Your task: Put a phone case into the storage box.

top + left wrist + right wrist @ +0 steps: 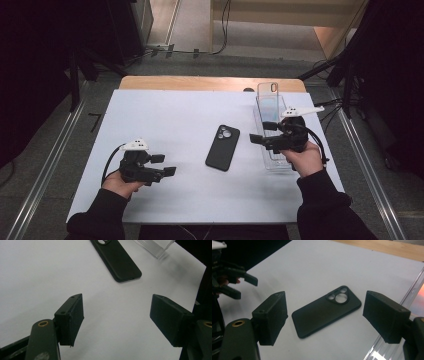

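A black phone case [223, 147] lies back up in the middle of the white tabletop [165, 115], its camera cutout toward the far side. My right gripper [262, 132] hovers just right of it, over the near part of a clear plastic tray [274, 162]. It points left at the case and its jaws are open and empty. In the right gripper view the case [327, 311] lies on the table between and beyond the right gripper [324, 317] jaws. My left gripper [165, 165] rests near the front left, open and empty. In the left gripper view the case [117, 262] lies well ahead of the left gripper [116, 317].
The clear tray runs front to back along the table's right side, with a see-through phone case [270, 97] at its far end. A wooden table edge [200, 82] shows beyond the white surface. Metal rails flank the table on the floor.
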Available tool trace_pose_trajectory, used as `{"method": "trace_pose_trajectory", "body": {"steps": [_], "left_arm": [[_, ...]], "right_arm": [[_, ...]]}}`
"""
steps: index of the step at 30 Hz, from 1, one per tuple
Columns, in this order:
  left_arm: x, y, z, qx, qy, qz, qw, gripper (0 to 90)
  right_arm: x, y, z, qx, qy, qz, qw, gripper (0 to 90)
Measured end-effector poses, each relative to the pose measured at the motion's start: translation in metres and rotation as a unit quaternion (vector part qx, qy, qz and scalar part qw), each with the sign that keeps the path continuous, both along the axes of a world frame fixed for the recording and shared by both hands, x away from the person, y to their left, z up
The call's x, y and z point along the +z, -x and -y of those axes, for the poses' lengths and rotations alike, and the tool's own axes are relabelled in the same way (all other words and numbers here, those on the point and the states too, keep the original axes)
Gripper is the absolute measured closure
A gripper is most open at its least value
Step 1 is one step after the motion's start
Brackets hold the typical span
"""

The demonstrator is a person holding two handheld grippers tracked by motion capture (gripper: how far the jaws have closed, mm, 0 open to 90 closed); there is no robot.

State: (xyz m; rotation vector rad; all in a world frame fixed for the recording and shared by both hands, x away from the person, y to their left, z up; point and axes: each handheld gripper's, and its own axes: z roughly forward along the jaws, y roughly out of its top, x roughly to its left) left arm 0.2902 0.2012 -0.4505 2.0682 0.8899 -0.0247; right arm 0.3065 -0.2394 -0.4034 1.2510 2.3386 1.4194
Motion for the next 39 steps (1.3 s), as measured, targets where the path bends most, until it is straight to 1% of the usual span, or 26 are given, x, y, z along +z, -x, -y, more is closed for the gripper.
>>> {"method": "trace_pose_trajectory", "body": {"steps": [4,7,13,19,20,23,26,30,32,34,36,39], "left_arm": [[0.0,0.0,0.0,-0.003,0.002,0.0,1.0,27.7],[0.0,0.0,0.001,-0.005,0.005,-0.001,1.0,27.7],[0.001,0.002,0.0,-0.013,0.006,0.0,0.9999,27.6],[0.002,0.006,0.0,-0.02,0.009,0.0,0.9998,27.7],[0.002,0.006,0.0,-0.021,0.008,-0.001,0.9997,27.7],[0.002,0.007,0.002,-0.024,0.008,-0.002,0.9997,27.6],[0.001,0.008,0.002,-0.026,0.009,-0.002,0.9996,27.6],[0.001,0.009,0.001,-0.024,0.008,-0.005,0.9997,27.6],[0.001,0.009,0.001,-0.023,0.007,-0.005,0.9997,27.7],[0.002,0.009,0.001,-0.023,0.009,-0.006,0.9997,27.6],[0.001,0.01,0.001,-0.025,0.004,-0.004,0.9997,27.6],[0.001,0.01,0.0,-0.025,0.005,-0.005,0.9997,27.7]], "right_arm": [[-0.005,0.007,-0.001,0.013,0.005,-0.003,0.9999,20.4],[-0.008,0.012,-0.002,0.018,0.003,-0.007,0.9998,20.8],[-0.015,0.023,-0.003,0.033,0.001,-0.007,0.9994,22.1],[-0.027,0.033,-0.006,0.056,0.014,-0.013,0.9983,22.6],[-0.029,0.035,-0.006,0.058,0.016,-0.009,0.9981,22.6],[-0.034,0.04,-0.007,0.066,0.02,-0.01,0.9975,23.1],[-0.037,0.044,-0.007,0.07,0.018,-0.017,0.9972,23.1],[-0.041,0.048,-0.007,0.075,0.024,-0.031,0.9964,24.4],[-0.042,0.049,-0.007,0.078,0.024,-0.034,0.9961,24.5],[-0.042,0.049,-0.008,0.079,0.024,-0.033,0.9961,24.4],[-0.042,0.048,-0.009,0.079,0.023,-0.03,0.9961,24.4],[-0.043,0.047,-0.012,0.078,0.022,-0.035,0.9961,24.4]]}}
